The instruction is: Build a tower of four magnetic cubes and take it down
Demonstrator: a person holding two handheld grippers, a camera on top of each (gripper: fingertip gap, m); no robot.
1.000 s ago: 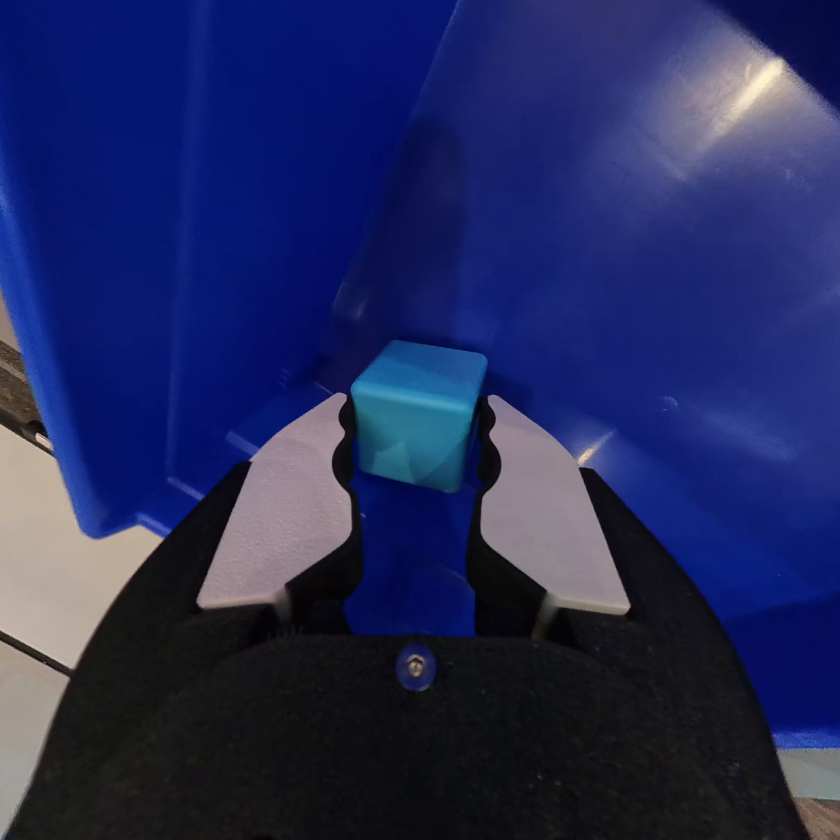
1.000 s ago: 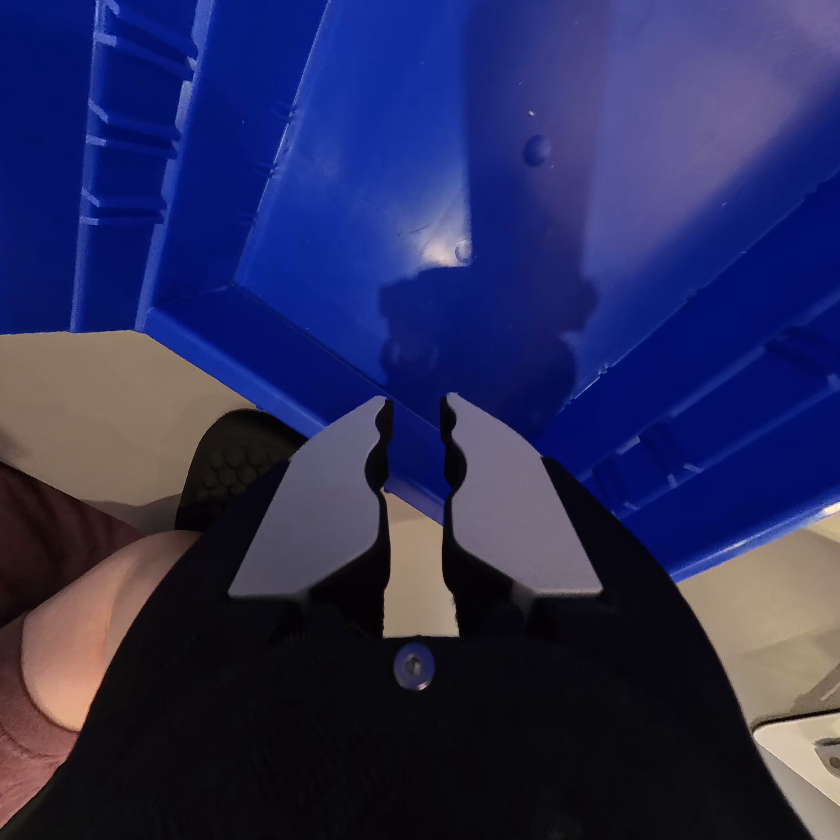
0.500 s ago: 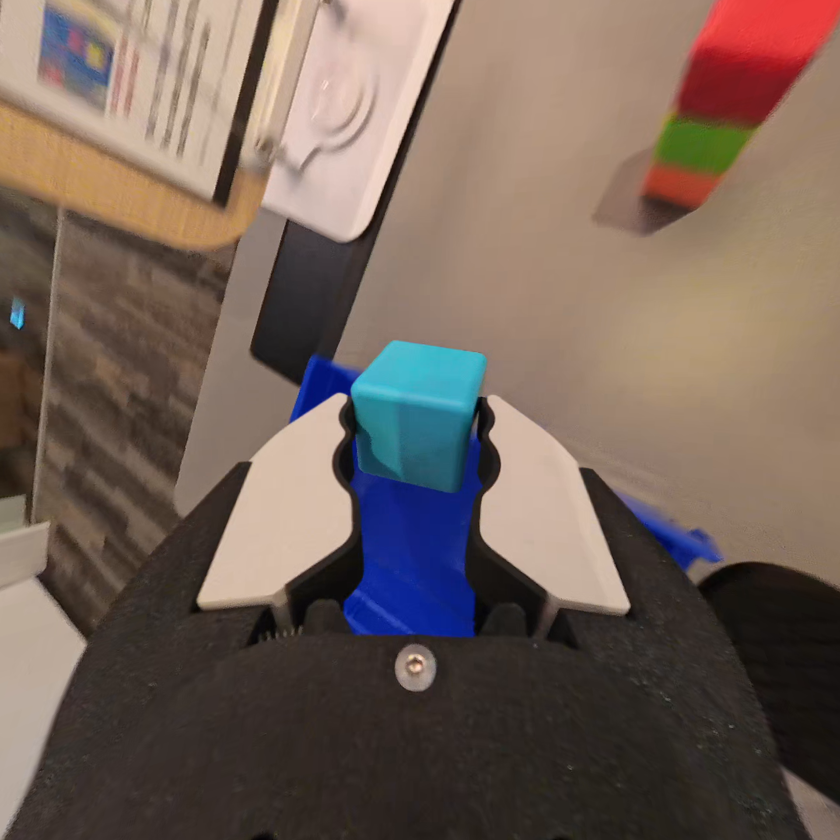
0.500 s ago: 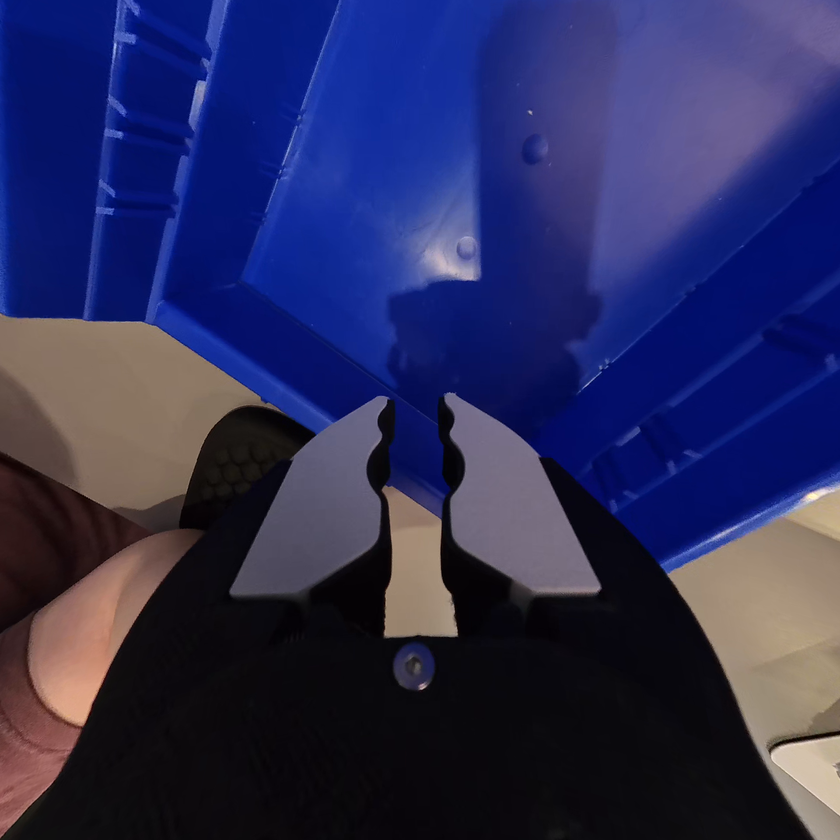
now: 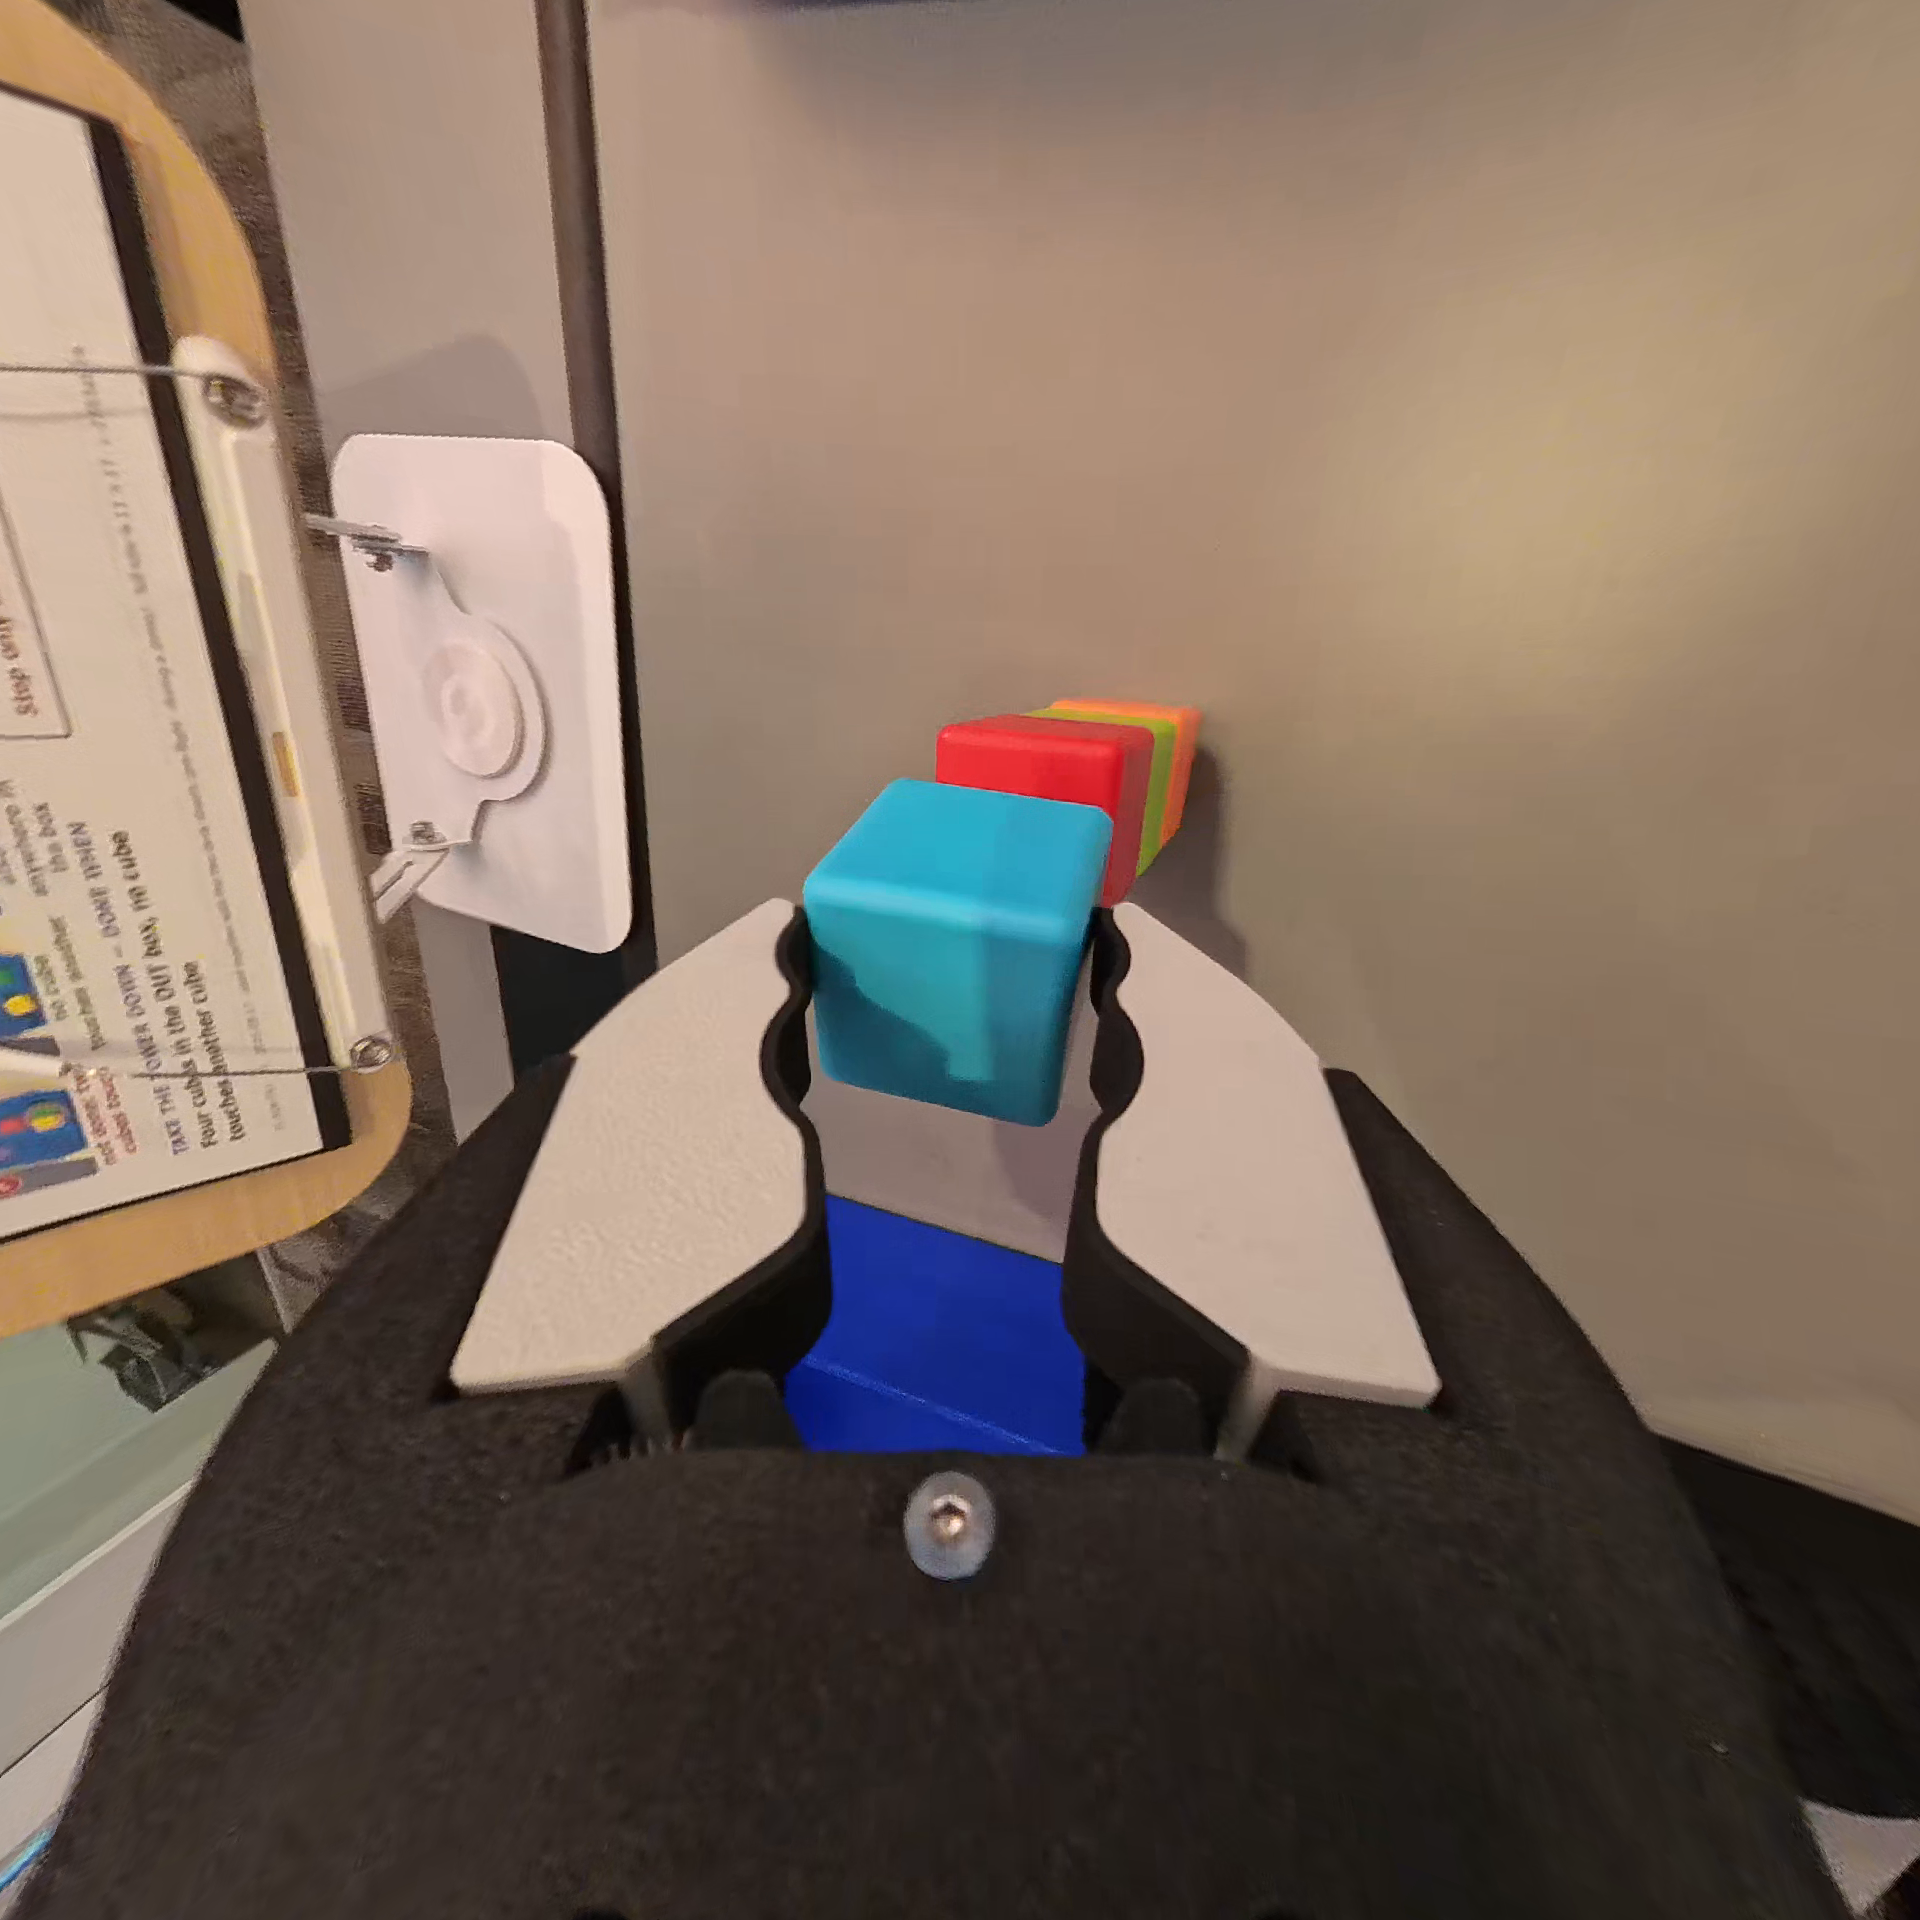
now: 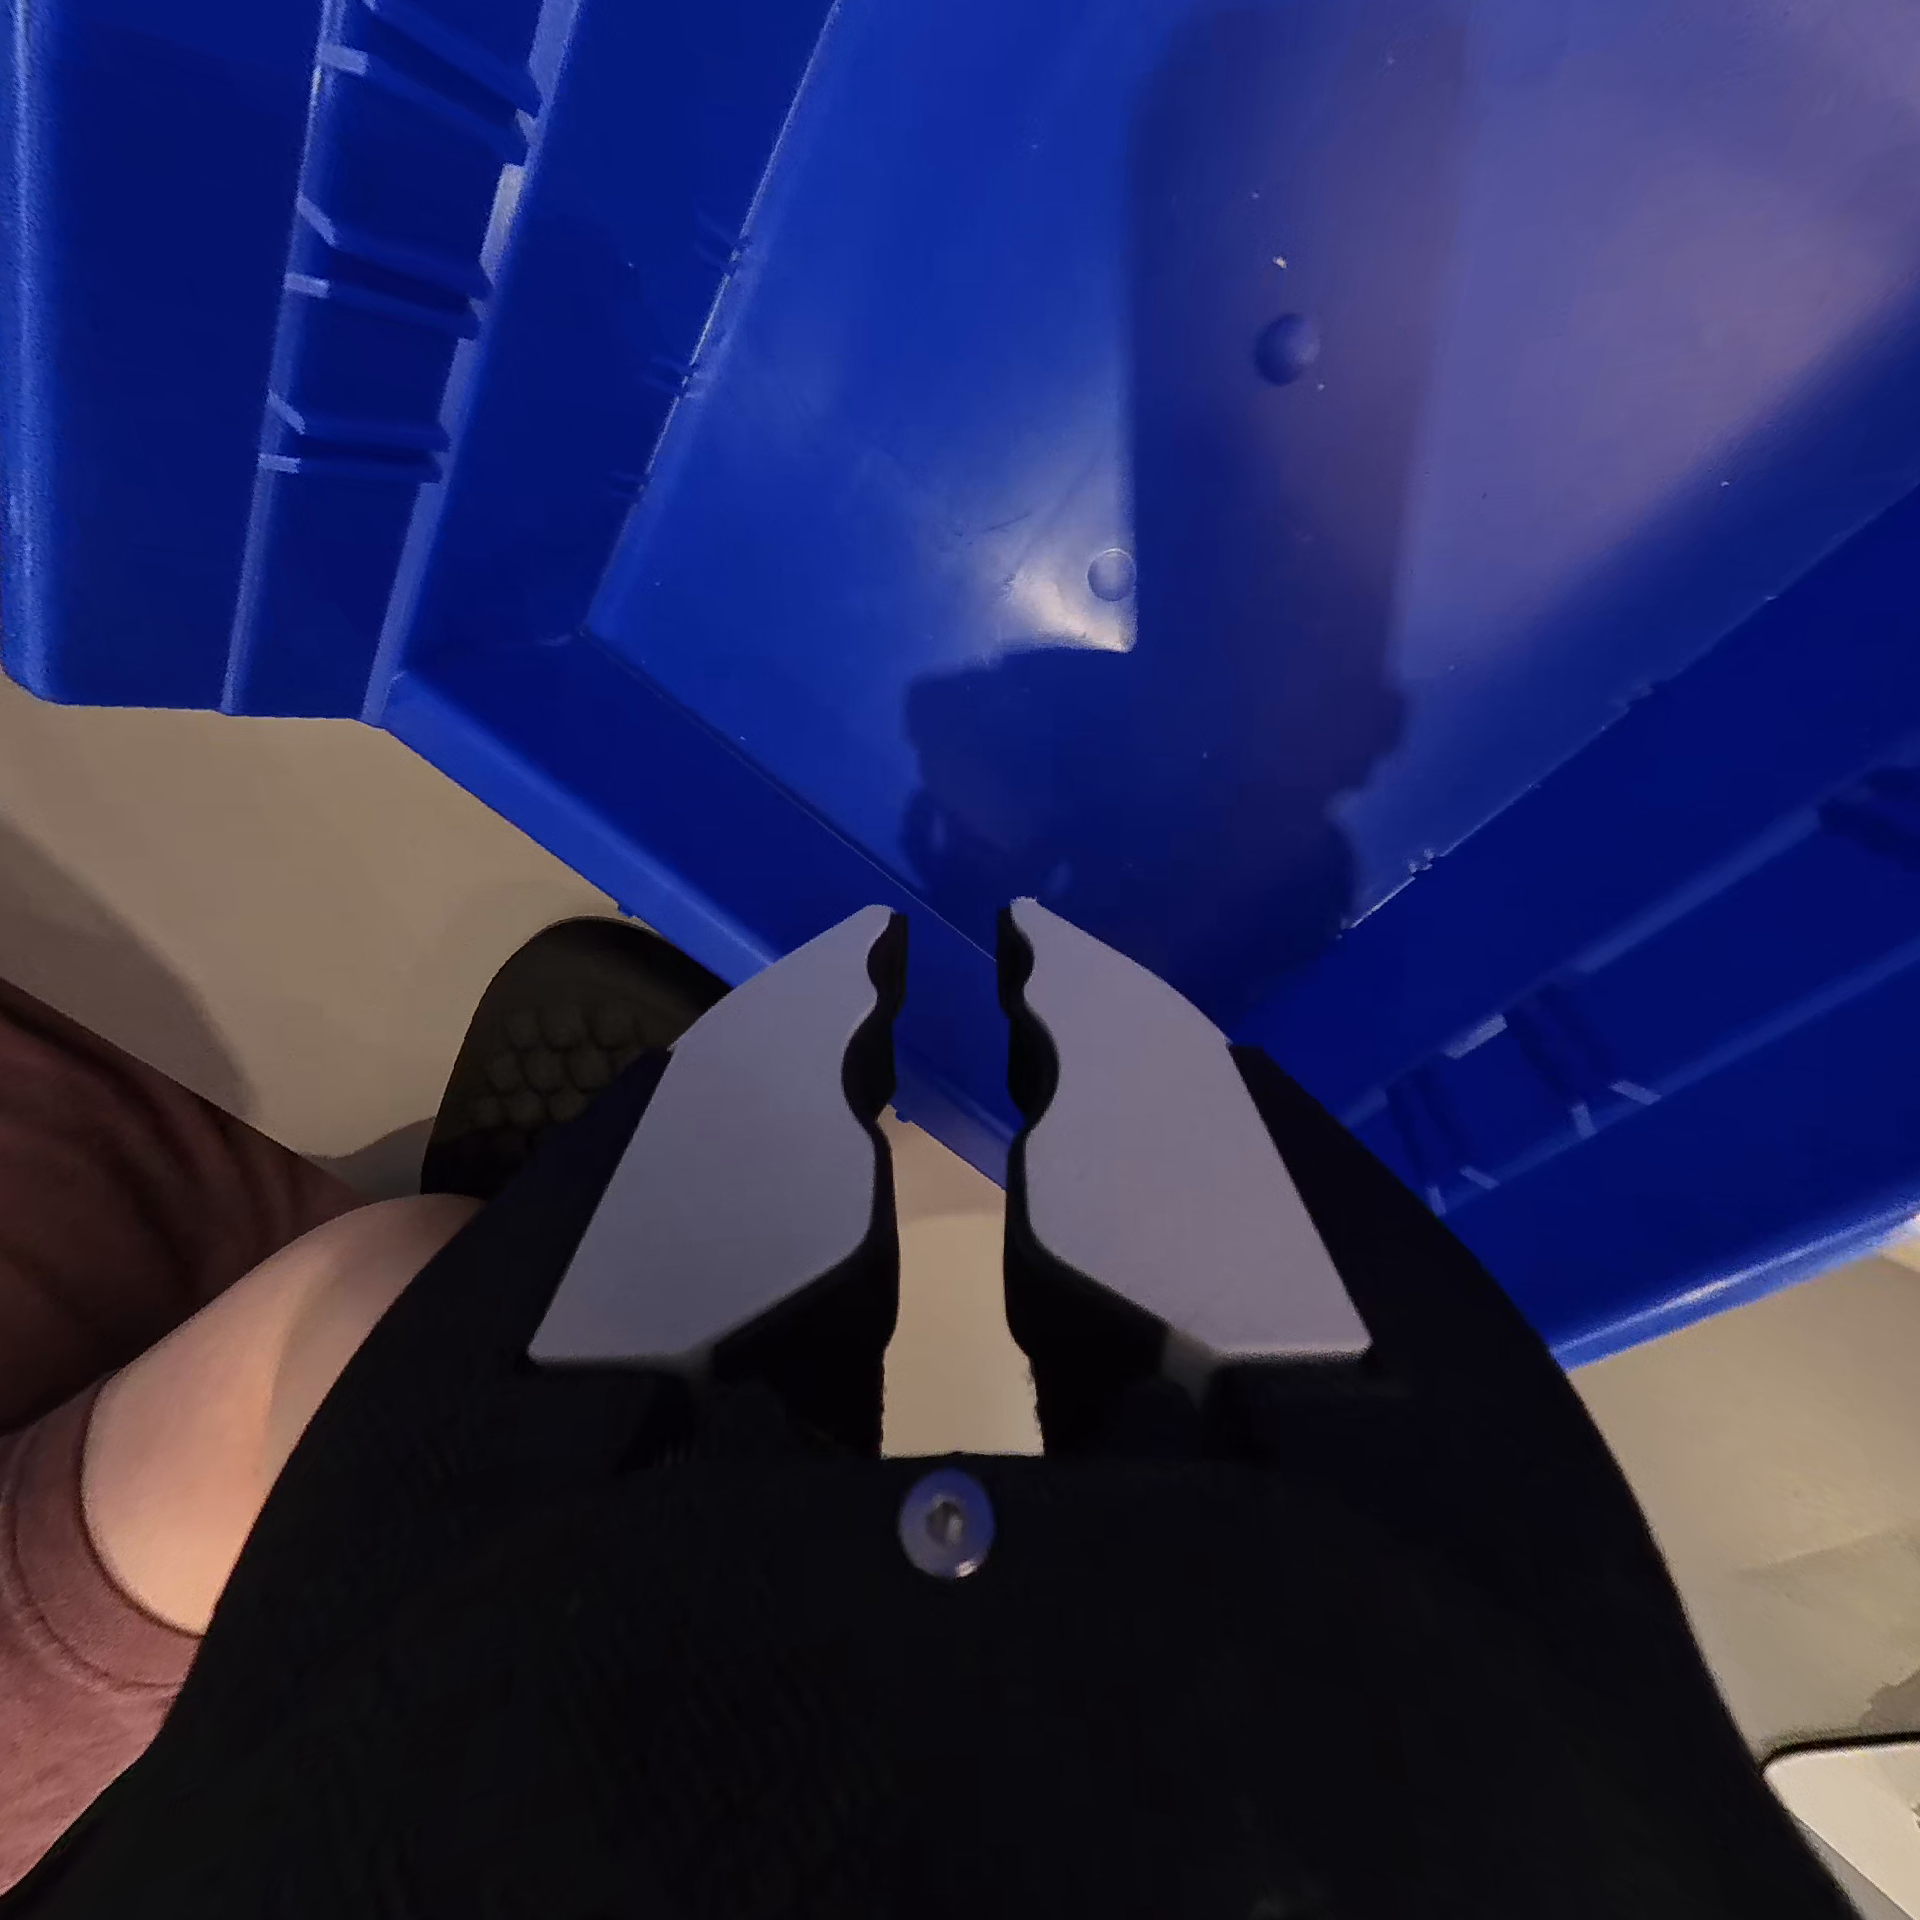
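Lifted out of the blue bin (image 5: 935, 1340), the teal cube (image 5: 951, 951), clamped in the left tongs (image 5: 948, 940), now hangs just before the three-cube tower (image 5: 1112, 790) on the tabletop (image 5: 1455, 520), ready as fourth, while the right tongs (image 6: 951, 920) hover narrow and empty.

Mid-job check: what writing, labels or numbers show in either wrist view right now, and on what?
Printed white sheet on the rounded wooden board, left wrist view: lines of print and small coloured pictures; wording not copied here, the smaller print is blurred.
White plastic plate beside it: none.
Turquoise cube in the left gripper, red cube: none.
Blue plastic bin, right gripper: none.
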